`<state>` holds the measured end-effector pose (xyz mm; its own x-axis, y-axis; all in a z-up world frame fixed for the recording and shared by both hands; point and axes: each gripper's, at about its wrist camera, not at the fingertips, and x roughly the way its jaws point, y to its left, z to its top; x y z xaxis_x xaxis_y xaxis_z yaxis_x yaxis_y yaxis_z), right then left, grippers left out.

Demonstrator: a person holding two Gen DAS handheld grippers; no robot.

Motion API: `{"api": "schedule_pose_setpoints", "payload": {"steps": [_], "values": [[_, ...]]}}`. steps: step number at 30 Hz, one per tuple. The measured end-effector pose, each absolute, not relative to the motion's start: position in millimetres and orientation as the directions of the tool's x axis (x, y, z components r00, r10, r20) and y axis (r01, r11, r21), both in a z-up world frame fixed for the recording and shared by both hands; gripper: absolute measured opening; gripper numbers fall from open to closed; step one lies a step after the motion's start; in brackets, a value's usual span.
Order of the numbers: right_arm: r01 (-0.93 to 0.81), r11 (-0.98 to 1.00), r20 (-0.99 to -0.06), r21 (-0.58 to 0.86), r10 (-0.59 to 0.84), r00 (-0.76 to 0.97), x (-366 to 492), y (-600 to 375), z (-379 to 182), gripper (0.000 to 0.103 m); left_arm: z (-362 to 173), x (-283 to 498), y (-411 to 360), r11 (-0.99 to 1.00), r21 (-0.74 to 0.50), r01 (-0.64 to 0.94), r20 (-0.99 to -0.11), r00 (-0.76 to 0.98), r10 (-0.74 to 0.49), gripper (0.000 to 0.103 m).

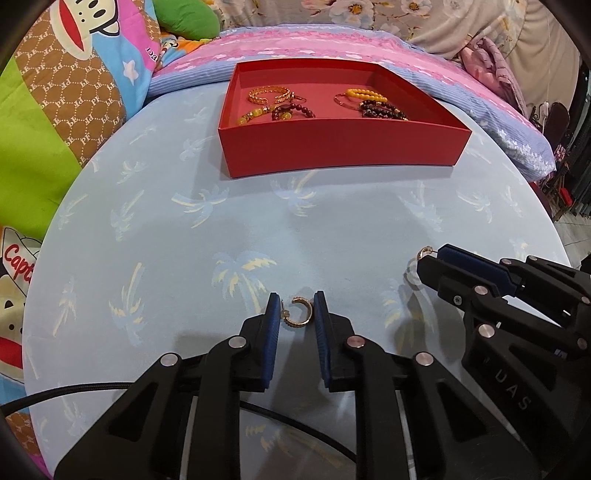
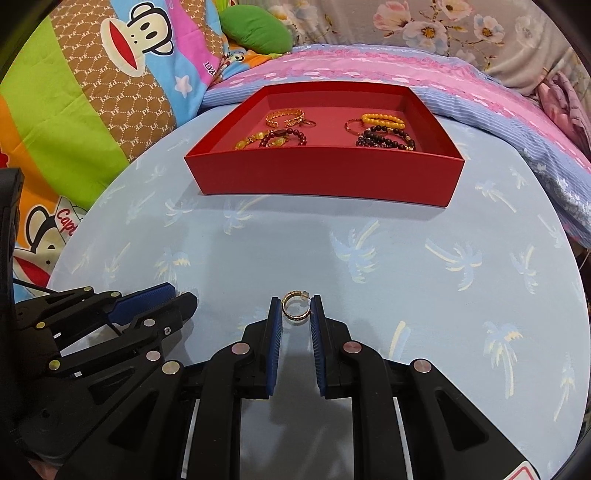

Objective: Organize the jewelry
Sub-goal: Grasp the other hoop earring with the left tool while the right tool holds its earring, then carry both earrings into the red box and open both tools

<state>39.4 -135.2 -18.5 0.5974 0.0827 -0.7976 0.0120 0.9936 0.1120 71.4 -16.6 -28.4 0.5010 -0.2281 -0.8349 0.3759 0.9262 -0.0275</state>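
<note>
A small gold hoop earring [image 1: 295,323] sits between the blue pads of my left gripper [image 1: 296,307], which is shut on it just over the blue tablecloth. A second gold hoop earring [image 2: 294,316] is pinched the same way in my right gripper [image 2: 295,308]. From the left wrist view the right gripper [image 1: 430,258] shows at the right with its earring [image 1: 424,253] at the tip. The left gripper [image 2: 181,293] lies at the left in the right wrist view. Beyond both stands a red tray [image 1: 332,151] [image 2: 325,177] holding a gold chain bracelet [image 2: 286,116] and several bead bracelets [image 2: 384,138].
The round table [image 1: 166,229] wears a light blue cloth with palm trees. Its edge curves close on both sides. Behind it lie a pink and blue quilt [image 1: 332,40], a bright monkey-print quilt [image 1: 55,110] at the left and a green cushion [image 2: 255,29].
</note>
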Motion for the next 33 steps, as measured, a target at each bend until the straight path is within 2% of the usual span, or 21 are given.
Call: {"api": "schedule_pose_setpoints", "payload": {"steps": [15,33], "values": [[0.051,0.992,-0.748,0.117,0.054,0.662,42.7,-158.2,19.3,0.015,10.2,80.8,-39.9,0.913,-0.034,0.406,-0.799,0.538,-0.269,0.018],[0.076,0.993,-0.651,0.094,0.004,0.759,106.6,-198.6,79.9,0.015,74.2,142.8,-88.0,0.902,-0.010,0.431,-0.714,0.628,-0.308,0.018]]}}
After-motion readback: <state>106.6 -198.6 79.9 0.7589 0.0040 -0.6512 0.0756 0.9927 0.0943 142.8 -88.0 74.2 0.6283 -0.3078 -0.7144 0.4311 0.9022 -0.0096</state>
